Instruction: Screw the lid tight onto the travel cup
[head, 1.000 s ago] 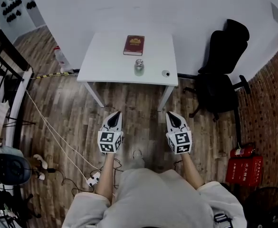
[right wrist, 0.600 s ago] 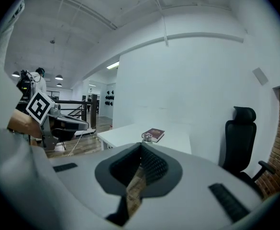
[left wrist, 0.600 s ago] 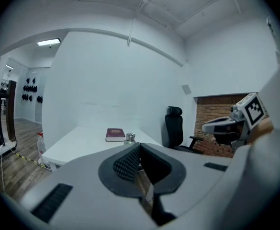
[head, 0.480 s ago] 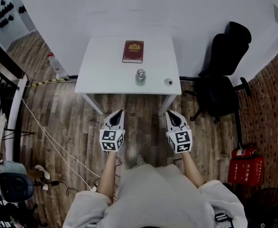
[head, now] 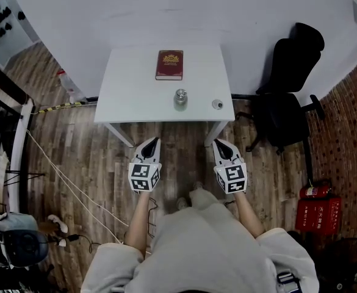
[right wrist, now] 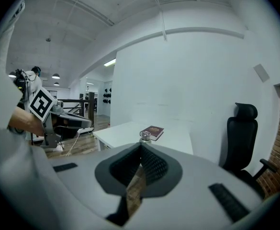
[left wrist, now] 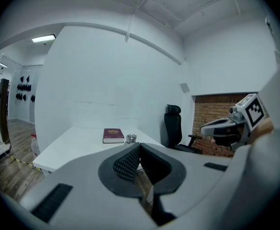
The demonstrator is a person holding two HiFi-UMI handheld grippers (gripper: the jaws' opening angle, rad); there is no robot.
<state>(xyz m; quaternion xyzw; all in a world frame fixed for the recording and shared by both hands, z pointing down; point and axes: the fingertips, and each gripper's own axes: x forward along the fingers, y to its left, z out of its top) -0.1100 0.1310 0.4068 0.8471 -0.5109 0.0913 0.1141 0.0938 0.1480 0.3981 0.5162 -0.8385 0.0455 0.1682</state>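
Travel cup (head: 180, 98): stood on the desk (head: 129, 96) near its front edge, with one small lid (head: 217, 104) apart to its right and one red book (head: 169, 65) behind. Left hand-held gripper (head: 151, 144) and right hand-held gripper (head: 219, 145): hung fully closed and empty, short of the desk. Too small to make out cup details.

One white surface (head: 129, 84) carries one red book (head: 169, 65), one metal travel cup (head: 180, 98) and one lid (head: 218, 104). One black office chair (head: 288, 105) at three o'clock, one fire extinguisher (head: 313, 191). Two tongs: left tongs (head: 153, 141), right tongs (head: 218, 143).
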